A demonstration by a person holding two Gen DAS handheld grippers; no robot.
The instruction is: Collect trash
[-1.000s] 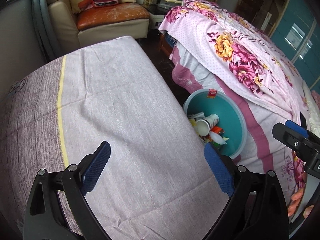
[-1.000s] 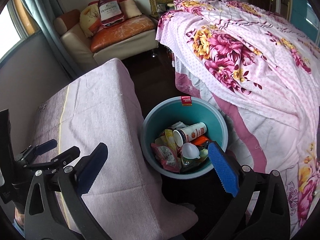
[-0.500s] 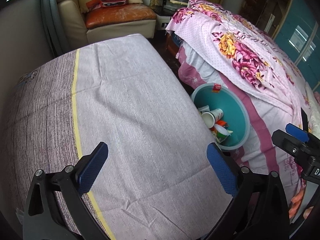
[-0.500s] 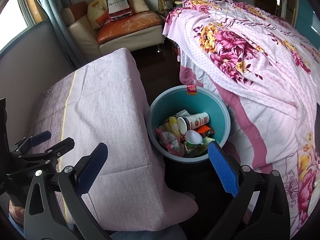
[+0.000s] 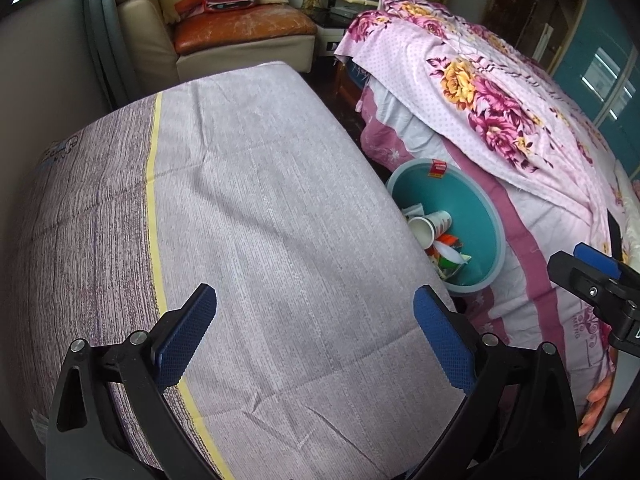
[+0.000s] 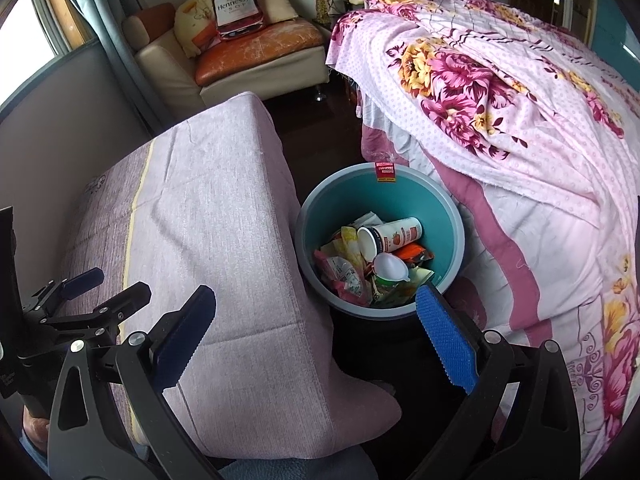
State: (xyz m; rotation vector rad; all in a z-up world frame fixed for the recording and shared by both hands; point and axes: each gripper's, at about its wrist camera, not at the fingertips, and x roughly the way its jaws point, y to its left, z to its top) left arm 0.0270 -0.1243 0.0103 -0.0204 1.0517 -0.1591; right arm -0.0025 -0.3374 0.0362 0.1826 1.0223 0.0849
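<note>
Both the left gripper (image 5: 314, 336) and right gripper (image 6: 314, 336) are spread wide, pinching nothing. The teal bin (image 6: 316, 216) of trash stands wedged between the cloth-covered table (image 6: 208, 216) at left and the floral bed (image 6: 520, 140) at right.

Bench (image 5: 260, 240), cloth-covered: top bare across its whole width, open passage above. Teal bin (image 6: 452, 216): wedged in the narrow gap between the bench's right edge and the bed (image 6: 520, 120); mouth unobstructed from above, lower half filled with cups and wrappers. Dark floor strip (image 6: 320, 120) beyond the bin: clear as far as the sofa (image 6: 256, 60) at the far wall.
</note>
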